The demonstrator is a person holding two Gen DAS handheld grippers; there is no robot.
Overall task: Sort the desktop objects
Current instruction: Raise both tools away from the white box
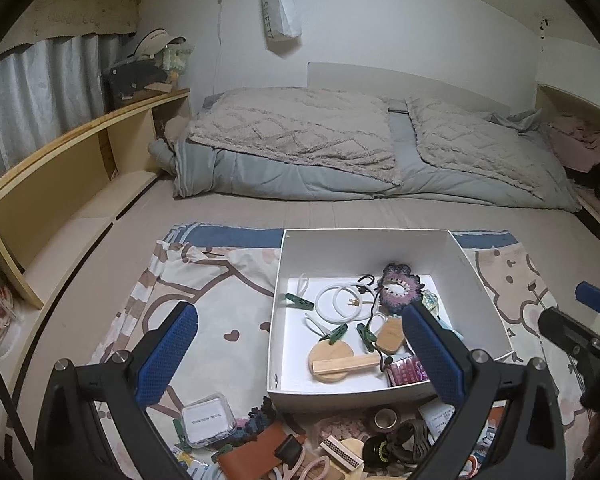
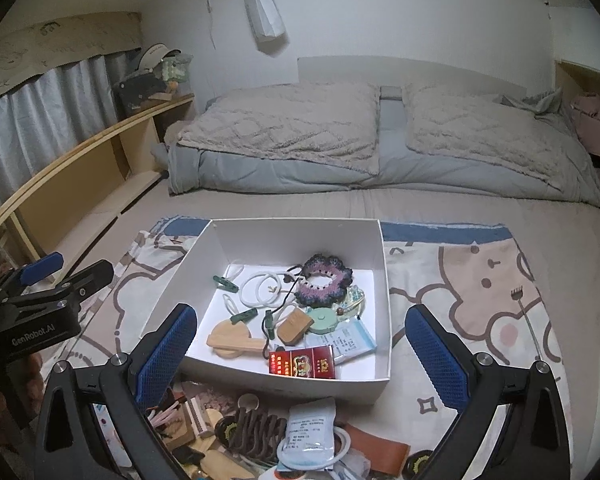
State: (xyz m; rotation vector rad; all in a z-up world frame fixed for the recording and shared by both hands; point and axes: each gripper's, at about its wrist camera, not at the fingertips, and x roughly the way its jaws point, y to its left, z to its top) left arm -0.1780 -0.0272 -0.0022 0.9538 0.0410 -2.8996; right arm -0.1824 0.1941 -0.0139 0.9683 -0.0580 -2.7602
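Observation:
A white cardboard box point(image 1: 364, 246) point(image 2: 382, 280) sits on a patterned cloth on the bed. Inside lie white rings point(image 1: 342, 302), green clips point(image 1: 300, 301), wooden pieces point(image 1: 332, 362), a purple crocheted scrunchie point(image 2: 322, 280) and a red packet point(image 2: 302, 362). A heap of loose items lies in front of the box: a clear case with a label point(image 1: 208, 420), a brown leather pouch point(image 1: 256, 454), a tape roll point(image 1: 385, 418), a sealed mask pack point(image 2: 308, 432). My left gripper point(image 1: 300, 356) hovers open above the box's near left corner. My right gripper point(image 2: 300, 356) hovers open above the box's front edge. Both are empty.
The cartoon-print cloth point(image 2: 480, 280) covers the mattress around the box. Folded grey quilts point(image 1: 300, 140) lie at the bed's far end. A wooden shelf unit point(image 1: 60, 168) runs along the left. Clothes are piled at the far right point(image 1: 580, 144).

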